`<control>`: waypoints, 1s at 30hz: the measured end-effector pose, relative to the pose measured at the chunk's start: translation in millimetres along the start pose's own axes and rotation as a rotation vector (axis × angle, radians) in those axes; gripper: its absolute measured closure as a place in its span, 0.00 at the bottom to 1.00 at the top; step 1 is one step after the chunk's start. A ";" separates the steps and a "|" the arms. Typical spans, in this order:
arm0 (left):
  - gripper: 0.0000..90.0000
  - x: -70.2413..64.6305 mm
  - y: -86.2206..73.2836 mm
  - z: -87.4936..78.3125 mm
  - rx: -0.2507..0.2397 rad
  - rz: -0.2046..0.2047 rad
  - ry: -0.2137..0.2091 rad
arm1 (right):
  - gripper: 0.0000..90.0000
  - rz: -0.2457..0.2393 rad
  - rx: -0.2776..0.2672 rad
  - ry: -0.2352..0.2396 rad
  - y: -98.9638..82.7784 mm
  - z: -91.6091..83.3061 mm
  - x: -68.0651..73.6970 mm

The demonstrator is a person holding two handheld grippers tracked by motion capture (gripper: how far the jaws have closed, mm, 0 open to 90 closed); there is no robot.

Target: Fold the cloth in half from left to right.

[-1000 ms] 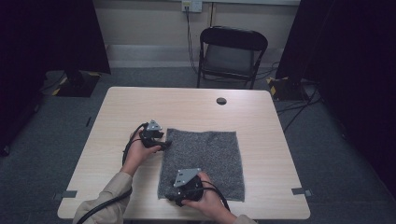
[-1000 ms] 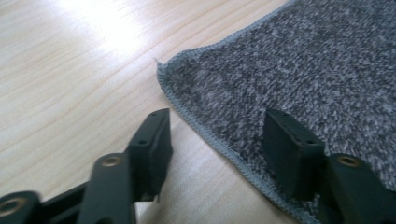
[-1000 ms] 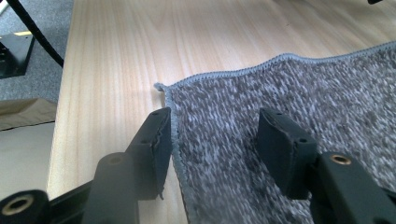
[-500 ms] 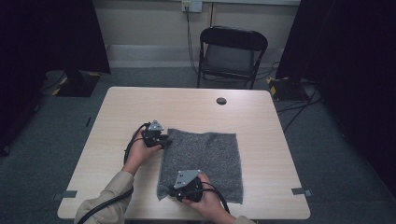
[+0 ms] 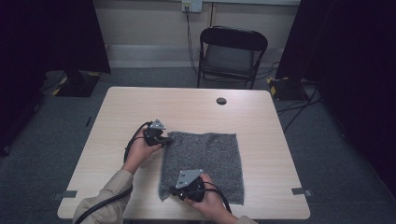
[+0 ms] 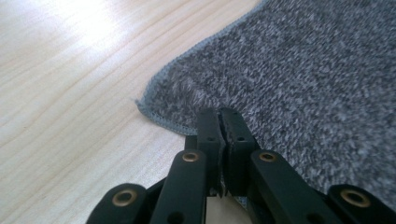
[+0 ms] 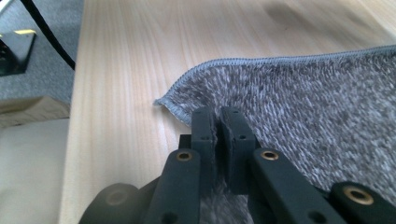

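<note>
Pinching the speckled grey knitted cloth [image 5: 203, 163] at two corners, the left gripper [image 6: 219, 116] and the right gripper [image 7: 217, 116] each have their jaws clamped on its hemmed edge. To fold it well, I would lift both corners level and carry them together, keeping the edge taut. Beneath lies a pale wooden table [image 5: 140, 107]; beyond it stands a black folding chair [image 5: 231, 56] on grey carpet.

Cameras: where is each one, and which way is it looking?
High view: above the person's side, facing forward and down on the table; forearms, left gripper and right gripper show.
Left gripper view: rides that gripper, looking along its jaws, shut on the grey cloth.
Right gripper view: rides that gripper, jaws shut on another corner.
Shared: the cloth and table.
</note>
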State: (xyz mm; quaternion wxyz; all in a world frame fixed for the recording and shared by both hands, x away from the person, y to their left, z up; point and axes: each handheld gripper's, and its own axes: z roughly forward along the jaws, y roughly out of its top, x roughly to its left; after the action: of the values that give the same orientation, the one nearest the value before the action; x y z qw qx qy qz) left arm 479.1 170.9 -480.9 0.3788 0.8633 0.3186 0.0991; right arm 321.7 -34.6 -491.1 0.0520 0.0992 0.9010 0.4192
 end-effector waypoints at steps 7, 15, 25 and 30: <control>0.97 -1.8 14.4 -18.2 -0.046 0.020 -0.005 | 0.94 0.038 -0.062 0.021 7.5 -10.8 -3.4; 0.97 -4.0 33.8 -41.4 -0.075 0.040 -0.004 | 0.94 0.049 -0.109 0.039 23.6 -19.8 1.0; 0.97 -1.4 34.5 -58.5 -0.080 0.047 0.000 | 0.94 0.059 -0.159 0.073 37.8 -21.1 4.1; 0.97 -2.6 34.5 -56.2 -0.095 0.037 -0.016 | 0.94 0.058 -0.152 0.077 34.5 -20.9 3.7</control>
State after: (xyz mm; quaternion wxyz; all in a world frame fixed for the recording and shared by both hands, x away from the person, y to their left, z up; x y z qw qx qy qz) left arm 470.2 184.8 -417.0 0.4198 0.8509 0.2943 0.1143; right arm 319.1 -27.6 -451.2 0.0126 0.1049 0.8647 0.4910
